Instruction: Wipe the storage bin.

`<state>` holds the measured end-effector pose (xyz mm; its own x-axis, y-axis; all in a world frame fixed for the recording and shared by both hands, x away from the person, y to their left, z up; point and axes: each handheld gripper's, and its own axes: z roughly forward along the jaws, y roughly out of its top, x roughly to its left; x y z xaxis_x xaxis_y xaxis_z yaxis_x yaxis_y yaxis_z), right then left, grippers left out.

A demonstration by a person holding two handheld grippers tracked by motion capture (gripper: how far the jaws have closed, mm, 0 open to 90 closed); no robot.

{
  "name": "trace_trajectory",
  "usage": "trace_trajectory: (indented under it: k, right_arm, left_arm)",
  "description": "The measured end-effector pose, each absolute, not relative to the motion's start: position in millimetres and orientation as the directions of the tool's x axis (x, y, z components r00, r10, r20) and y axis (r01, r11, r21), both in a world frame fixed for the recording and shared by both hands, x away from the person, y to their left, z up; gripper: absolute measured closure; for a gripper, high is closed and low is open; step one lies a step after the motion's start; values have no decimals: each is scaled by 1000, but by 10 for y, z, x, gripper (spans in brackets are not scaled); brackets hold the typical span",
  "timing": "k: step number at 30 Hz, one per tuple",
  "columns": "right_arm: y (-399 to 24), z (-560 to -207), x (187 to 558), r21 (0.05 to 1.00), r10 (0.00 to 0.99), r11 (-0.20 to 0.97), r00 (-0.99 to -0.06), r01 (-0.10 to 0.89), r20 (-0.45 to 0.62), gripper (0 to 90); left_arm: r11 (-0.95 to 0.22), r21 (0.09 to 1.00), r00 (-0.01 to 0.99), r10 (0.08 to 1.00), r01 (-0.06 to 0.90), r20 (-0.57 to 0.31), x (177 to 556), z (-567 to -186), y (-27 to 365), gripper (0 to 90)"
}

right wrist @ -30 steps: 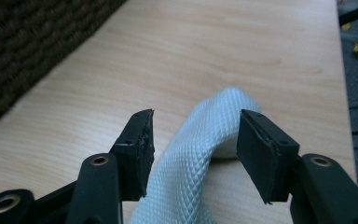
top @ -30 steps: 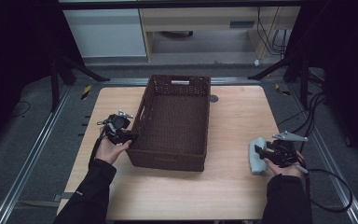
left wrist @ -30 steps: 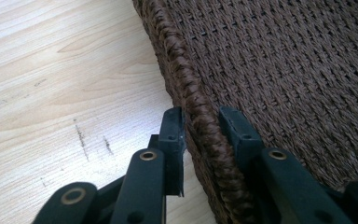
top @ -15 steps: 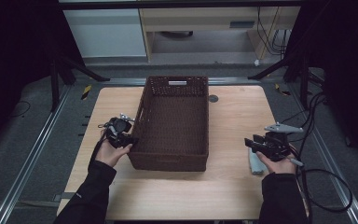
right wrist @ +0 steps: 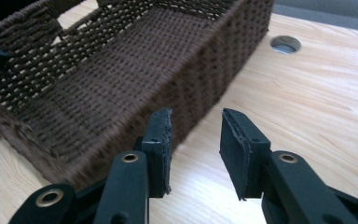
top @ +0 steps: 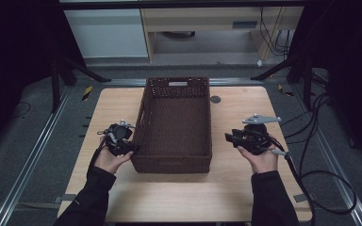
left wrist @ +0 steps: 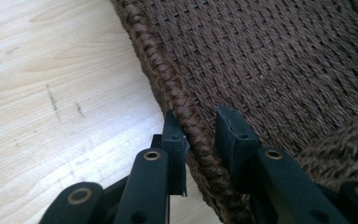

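Note:
A dark brown woven basket stands in the middle of the wooden table. My left gripper is at its left wall near the front corner. In the left gripper view the braided rim runs slantwise between the jaws of that gripper and touches both pads. My right gripper hovers off the basket's right side and points at it. Its jaws have just been closing, stand apart, and hold nothing. The basket's right wall lies just ahead of them.
A round cable hole sits in the table behind the basket's right corner. Bare wood stretches in front of the basket. Cables trail over the table's right edge. Metal rails and a cabinet lie beyond the far edge.
My right gripper rose and moved left, away from a blue thing near the table's right edge, towards the basket. Its jaws narrowed. The left gripper stayed at the basket's rim.

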<state>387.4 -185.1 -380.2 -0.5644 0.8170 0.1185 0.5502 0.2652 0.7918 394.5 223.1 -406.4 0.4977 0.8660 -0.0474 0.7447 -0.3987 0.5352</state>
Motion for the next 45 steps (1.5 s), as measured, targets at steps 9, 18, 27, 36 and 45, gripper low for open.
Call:
trace_trajectory:
  k: [9,18,27,36,45]
  right_arm:
    - [-1583,-3828,3934,785,782,300,-611,542,123,628]
    - [-1438,-3936,3976,752,771,343,-626,562,116,680]
    - [-1393,-3993,4042,743,767,353,-631,569,118,741]
    - [-1415,-3982,4058,744,788,354,-609,567,89,694]
    - [-1381,-4013,4015,721,791,392,-610,571,54,680]
  left_arm:
    - [-428,528,520,853,733,-30,3898,-4045,2179,693]
    - [-386,590,505,862,709,-44,3954,-3864,2275,619]
    - [-375,591,500,864,714,-56,4076,-3867,2297,686]
    - [-369,585,492,868,723,-61,4014,-3870,2236,685]
    - [-375,584,496,867,720,-54,3960,-3864,2202,671]
